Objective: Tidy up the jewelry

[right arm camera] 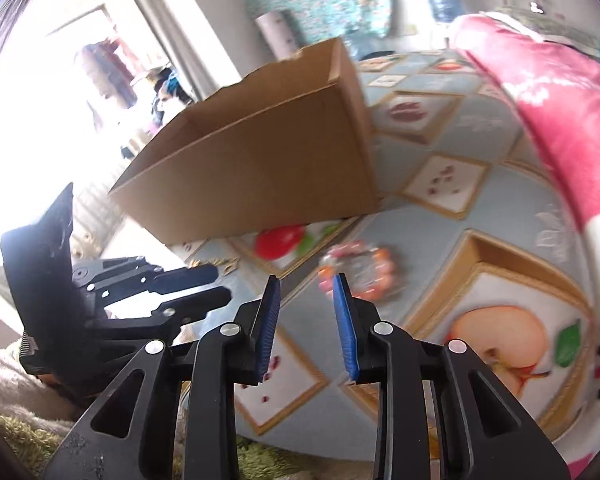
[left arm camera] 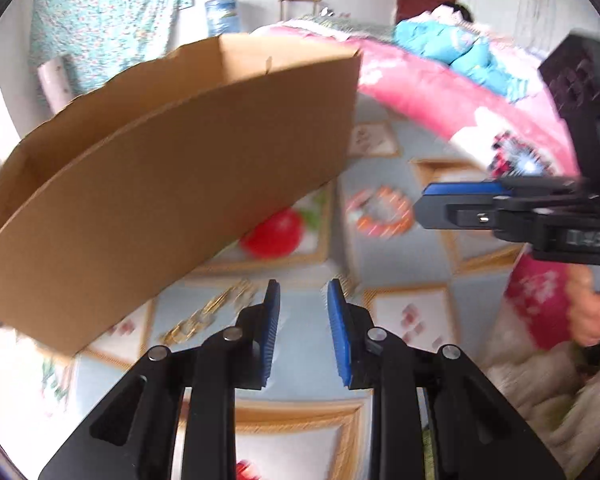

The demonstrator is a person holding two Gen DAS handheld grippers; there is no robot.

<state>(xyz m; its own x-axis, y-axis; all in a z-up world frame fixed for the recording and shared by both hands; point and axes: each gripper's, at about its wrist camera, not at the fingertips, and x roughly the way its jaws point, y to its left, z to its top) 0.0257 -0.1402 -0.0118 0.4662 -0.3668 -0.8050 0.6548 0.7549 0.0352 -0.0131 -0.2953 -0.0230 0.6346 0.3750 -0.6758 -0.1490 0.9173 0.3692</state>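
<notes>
The left gripper point(left arm camera: 303, 286) hangs nearest, jaws parted with only air between the blue pads; no jewelry is caught there. The right gripper point(right arm camera: 306, 282) stands the same way, released and holding nothing. Both point down at the patterned cloth point(left arm camera: 384, 248) that covers the surface.

Just beyond the left gripper's tips, to their left, lies a gold chain point(left arm camera: 210, 314), strung out on the cloth at the foot of the box point(left arm camera: 172, 184). Ahead of the right gripper rests a beaded bracelet point(right arm camera: 356, 272), orange and pale, blurred in both views; it lies apart from the chain and well short of the box wall.

The cardboard box stands open behind them, its inside mostly hidden from these angles.

My reading: this is a reach between pieces, with both items still out on the cloth. The next move calls for lowering one gripper over a piece, the right over the bracelet seems handiest, closing on a thin strand lying flat, then lifting it over the box rim.
</notes>
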